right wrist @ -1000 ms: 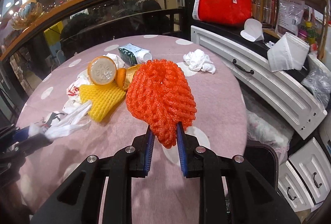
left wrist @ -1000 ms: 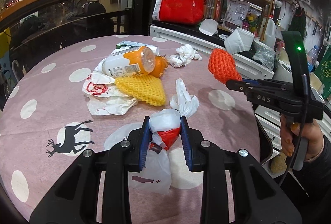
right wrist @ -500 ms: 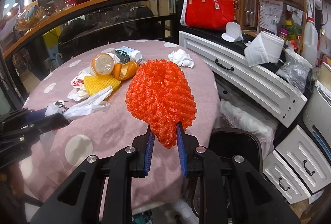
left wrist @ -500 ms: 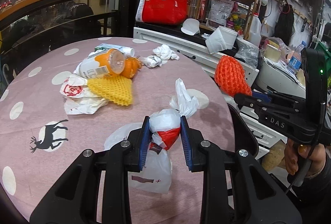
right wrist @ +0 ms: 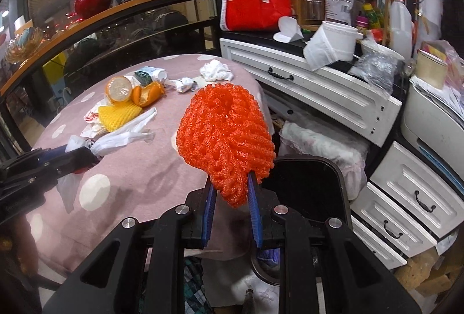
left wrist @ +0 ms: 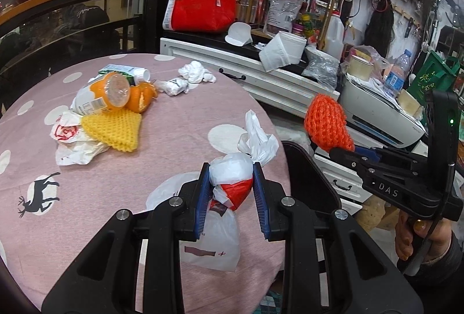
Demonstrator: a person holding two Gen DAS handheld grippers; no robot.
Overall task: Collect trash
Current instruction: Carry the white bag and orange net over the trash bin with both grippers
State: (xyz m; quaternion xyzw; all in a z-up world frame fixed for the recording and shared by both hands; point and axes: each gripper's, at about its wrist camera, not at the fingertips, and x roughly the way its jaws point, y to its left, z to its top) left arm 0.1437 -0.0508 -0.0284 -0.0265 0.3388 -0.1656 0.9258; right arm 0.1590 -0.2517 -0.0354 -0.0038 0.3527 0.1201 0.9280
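My left gripper [left wrist: 231, 192] is shut on a white and red plastic bag [left wrist: 232, 173], held above the pink table's right edge [left wrist: 179, 134]. My right gripper [right wrist: 230, 195] is shut on an orange foam net [right wrist: 224, 140], held past the table edge above a black bin [right wrist: 307, 186]. The net also shows in the left wrist view [left wrist: 327, 122]. On the table lie a yellow foam net [left wrist: 116, 126], an orange bottle [left wrist: 101, 95], orange peel [left wrist: 142, 95], crumpled wrappers [left wrist: 72, 140] and white tissues [left wrist: 195, 73].
White drawer cabinets [right wrist: 319, 87] stand right of the table with a red bag [right wrist: 255, 6] and clutter on top. The black bin also shows in the left wrist view [left wrist: 307, 177], beside the table. A dark railing runs behind the table.
Both grippers have moved right toward the table's edge with their loads. The orange net has gone from over the table to over the black bin.
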